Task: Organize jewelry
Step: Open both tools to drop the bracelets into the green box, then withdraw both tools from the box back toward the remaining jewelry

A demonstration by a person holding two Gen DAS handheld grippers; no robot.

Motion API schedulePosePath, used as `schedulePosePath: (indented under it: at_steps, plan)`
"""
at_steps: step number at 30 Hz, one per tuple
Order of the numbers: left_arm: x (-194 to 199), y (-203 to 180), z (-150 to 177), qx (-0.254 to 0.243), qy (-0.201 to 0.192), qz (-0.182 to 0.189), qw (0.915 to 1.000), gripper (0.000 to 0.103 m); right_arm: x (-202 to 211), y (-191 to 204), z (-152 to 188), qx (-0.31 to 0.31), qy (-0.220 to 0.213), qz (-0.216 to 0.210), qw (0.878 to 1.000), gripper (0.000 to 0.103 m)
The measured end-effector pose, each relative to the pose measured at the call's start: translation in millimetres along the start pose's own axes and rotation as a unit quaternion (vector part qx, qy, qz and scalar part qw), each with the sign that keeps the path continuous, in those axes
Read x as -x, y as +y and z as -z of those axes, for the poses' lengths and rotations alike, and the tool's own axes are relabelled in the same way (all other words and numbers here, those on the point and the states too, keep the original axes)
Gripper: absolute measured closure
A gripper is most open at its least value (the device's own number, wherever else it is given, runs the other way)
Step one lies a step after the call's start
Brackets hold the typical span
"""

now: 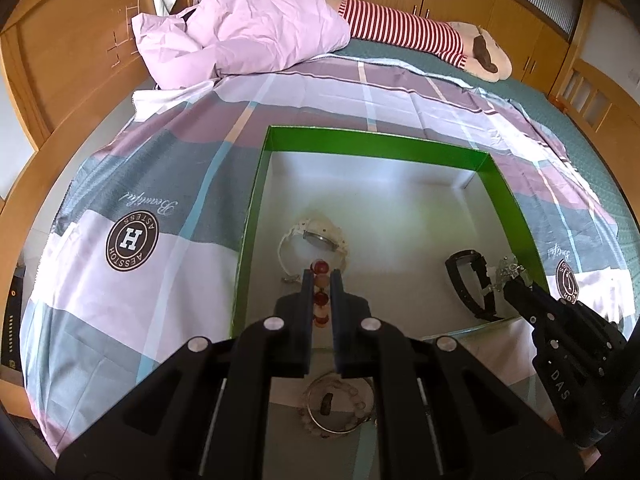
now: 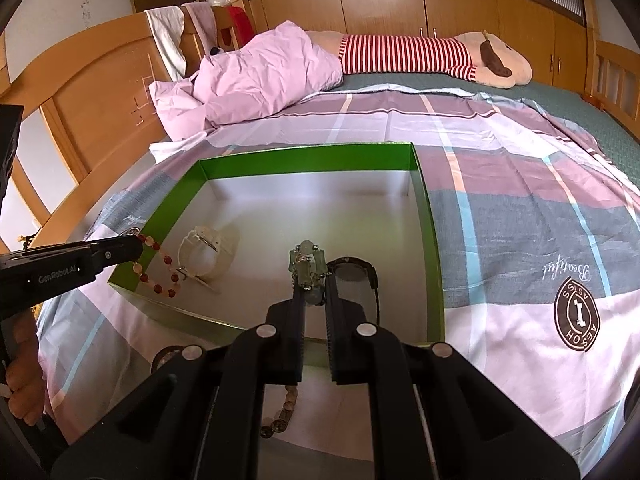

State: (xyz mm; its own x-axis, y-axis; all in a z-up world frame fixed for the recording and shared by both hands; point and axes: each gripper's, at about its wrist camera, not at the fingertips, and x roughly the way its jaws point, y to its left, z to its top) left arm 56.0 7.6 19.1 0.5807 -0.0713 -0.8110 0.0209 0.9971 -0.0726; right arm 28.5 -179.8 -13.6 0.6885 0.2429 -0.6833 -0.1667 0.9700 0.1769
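1. My left gripper is clamped on a red-bead bracelet above the green box.
2. My right gripper pinches a pale green bracelet over the box's black watch.
3. A white watch lies inside.

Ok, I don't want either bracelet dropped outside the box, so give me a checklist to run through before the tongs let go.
1. Left tongs shut on red bead bracelet: ok.
2. Right tongs shut on pale green bracelet: ok.
3. Red bead bracelet over the green box interior: ok, just inside the near-left wall.
4. Pale green bracelet over the interior: ok.
5. Drop spots clear of the white watch and black watch: cannot tell.
6. Nothing left outside the box: not ok, loose bracelets still lie on the sheet.
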Motion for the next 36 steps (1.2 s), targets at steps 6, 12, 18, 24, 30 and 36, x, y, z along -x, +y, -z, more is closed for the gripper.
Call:
schedulePosePath:
  at_steps: [6, 12, 18, 24, 30, 36]
  plan:
    - [0.5, 1.6, -0.2, 0.004, 0.003, 0.006, 1.0000, 0.054, 10.1, -3.7, -0.5, -0.021, -0.019, -0.005, 1.000, 0.046]
    - [10.2, -3.2, 1.2, -0.006, -0.008, 0.016, 0.9998, 0.040, 20.8, 0.5, 3.1, -0.021, -0.017, -0.030, 0.999, 0.039]
    - [9.2, -1.8, 1.7, 0.000, -0.002, 0.015, 0.9999, 0.034, 23.4, 6.9, 6.4, -0.014, -0.011, -0.040, 0.999, 0.039]
    - [15.1, 1.6, 5.9, 0.010, 0.003, 0.030, 0.9995, 0.034, 28.4, 15.2, 8.3, 0.002, -0.011, -0.058, 0.998, 0.039]
    - [36.5, -4.3, 22.9, -0.016, 0.002, 0.045, 0.9989, 0.034, 36.5, 33.3, 13.0, 0.035, -0.013, -0.078, 0.996, 0.039]
    - [36.4, -2.9, 48.2, -0.024, 0.036, 0.060, 0.9973, 0.031, 28.4, 55.3, 25.2, 0.086, 0.008, -0.060, 0.994, 0.039]
